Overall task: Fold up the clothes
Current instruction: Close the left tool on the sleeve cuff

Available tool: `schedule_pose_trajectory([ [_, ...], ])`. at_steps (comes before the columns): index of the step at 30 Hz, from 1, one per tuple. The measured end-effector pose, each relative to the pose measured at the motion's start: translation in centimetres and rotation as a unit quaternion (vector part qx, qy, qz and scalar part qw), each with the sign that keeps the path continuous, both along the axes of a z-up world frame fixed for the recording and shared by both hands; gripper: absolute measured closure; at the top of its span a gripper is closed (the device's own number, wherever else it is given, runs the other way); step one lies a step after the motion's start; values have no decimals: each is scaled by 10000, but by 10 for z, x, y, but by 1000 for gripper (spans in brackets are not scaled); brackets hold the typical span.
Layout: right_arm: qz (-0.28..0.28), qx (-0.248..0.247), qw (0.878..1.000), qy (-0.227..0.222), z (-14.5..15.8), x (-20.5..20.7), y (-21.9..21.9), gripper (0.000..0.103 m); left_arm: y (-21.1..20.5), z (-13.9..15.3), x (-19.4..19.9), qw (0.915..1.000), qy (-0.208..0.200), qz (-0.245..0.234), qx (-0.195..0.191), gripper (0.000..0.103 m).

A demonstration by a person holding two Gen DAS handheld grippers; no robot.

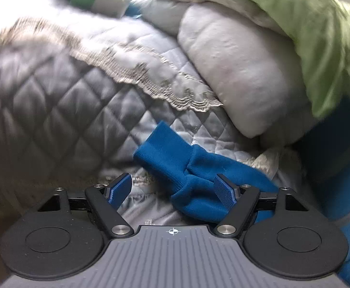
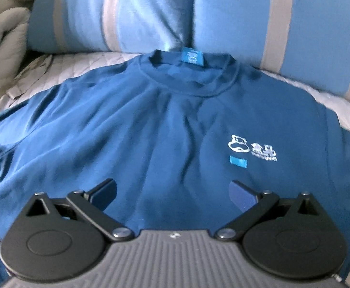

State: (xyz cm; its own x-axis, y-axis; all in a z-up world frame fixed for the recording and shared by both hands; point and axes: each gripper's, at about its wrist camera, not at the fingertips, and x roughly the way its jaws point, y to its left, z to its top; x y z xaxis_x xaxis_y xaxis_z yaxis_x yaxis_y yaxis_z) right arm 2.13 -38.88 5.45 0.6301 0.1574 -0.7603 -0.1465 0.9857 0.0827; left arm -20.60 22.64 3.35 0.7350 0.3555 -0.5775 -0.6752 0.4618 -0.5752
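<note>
**Two spread grippers over a blue sweatshirt on a quilted bed**

Two hand-held grippers are in view, one per wrist camera, and both stand with jaws spread and nothing pinched.

Left gripper (image 1: 175,187): lower centre of the left wrist view. Its blue pads are wide apart. The ribbed cuff (image 1: 161,147) of the blue sweatshirt sleeve (image 1: 198,182) lies bunched between and just beyond the fingers; the right-hand pad overlaps the fabric in the picture, but whether it touches cannot be told. The sleeve rests on a grey quilted bedspread (image 1: 55,100) with a lace border (image 1: 131,72). A white pillow (image 1: 244,72) occupies the upper right, partly under a light green cloth (image 1: 306,24).

Right gripper (image 2: 172,192): lower centre of the right wrist view, above the chest of the sweatshirt (image 2: 151,124), pads clear of each other. The garment lies face up and spread flat, neckline (image 2: 189,74) toward the top of the frame, white printed logo (image 2: 251,148) at centre right. Blue pillows with grey stripes (image 2: 234,19) fill the upper frame.
</note>
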Motion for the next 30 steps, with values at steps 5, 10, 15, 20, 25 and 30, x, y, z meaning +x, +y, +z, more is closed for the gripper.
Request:
schedule_pose_trajectory([
  [5, -176, 198, 9996, 134, -2, 2, -7, 0, 15, -20, -8, 9953, -472, 289, -793, 30],
  [10, -118, 130, 9998, 132, -2, 1, -4, 0, 29, -37, -10, 9880, -733, 534, -1252, 50],
  [15, -161, 168, 9996, 171, -2, 3, -5, 0, 32, -28, -7, 9895, -759, 489, -1129, 86],
  [20, -207, 245, 9993, 203, -3, 3, -7, 0, 20, 5, 7, 9981, -467, 109, -383, 93],
  [25, -183, 288, 9992, 214, -1, 4, -6, 0, -6, 41, 25, 9972, -301, -519, 440, 93],
  [30, -111, 277, 9994, 187, 0, 4, -4, 0, -44, 78, 48, 9854, -314, -1140, 1228, 94],
])
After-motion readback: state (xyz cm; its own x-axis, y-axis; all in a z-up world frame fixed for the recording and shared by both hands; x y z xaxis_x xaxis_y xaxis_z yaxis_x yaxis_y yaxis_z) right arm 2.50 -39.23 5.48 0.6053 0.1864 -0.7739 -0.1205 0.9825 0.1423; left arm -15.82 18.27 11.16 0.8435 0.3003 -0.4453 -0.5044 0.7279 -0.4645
